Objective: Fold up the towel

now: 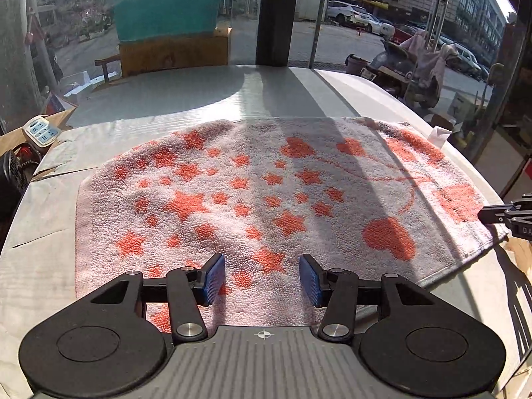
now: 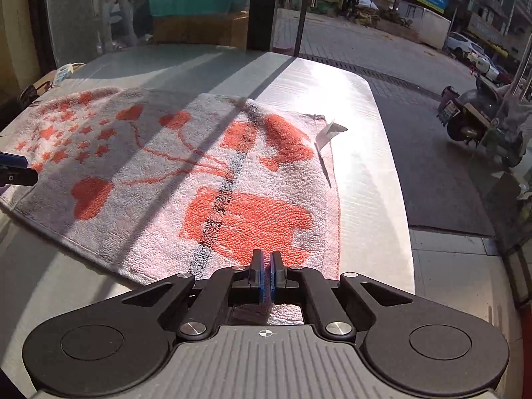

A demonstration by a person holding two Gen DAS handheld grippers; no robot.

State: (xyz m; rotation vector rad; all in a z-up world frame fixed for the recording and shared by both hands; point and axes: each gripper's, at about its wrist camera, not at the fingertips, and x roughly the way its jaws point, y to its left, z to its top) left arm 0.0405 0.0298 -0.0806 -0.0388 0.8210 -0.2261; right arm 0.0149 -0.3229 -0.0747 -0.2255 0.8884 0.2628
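Observation:
A pink towel (image 1: 266, 193) with orange stars and hearts lies spread flat on the white table (image 1: 199, 93). My left gripper (image 1: 262, 276) hangs over the towel's near edge, open, with only flat cloth showing in the gap between the blue pads. The right gripper's tip (image 1: 505, 216) shows at the towel's right end. In the right wrist view the towel (image 2: 166, 183) lies flat, its white tag (image 2: 329, 133) sticking up at the far right corner. My right gripper (image 2: 266, 266) is shut, pads together, over the near right edge. No cloth visibly rises between them.
A white power strip (image 1: 41, 129) and torn cardboard (image 1: 50, 166) lie off the table's left side. Bare table (image 2: 365, 166) runs beyond and to the right of the towel. A glass front with a dark pillar (image 1: 274, 16) stands behind; scooters (image 2: 482, 123) are parked outside.

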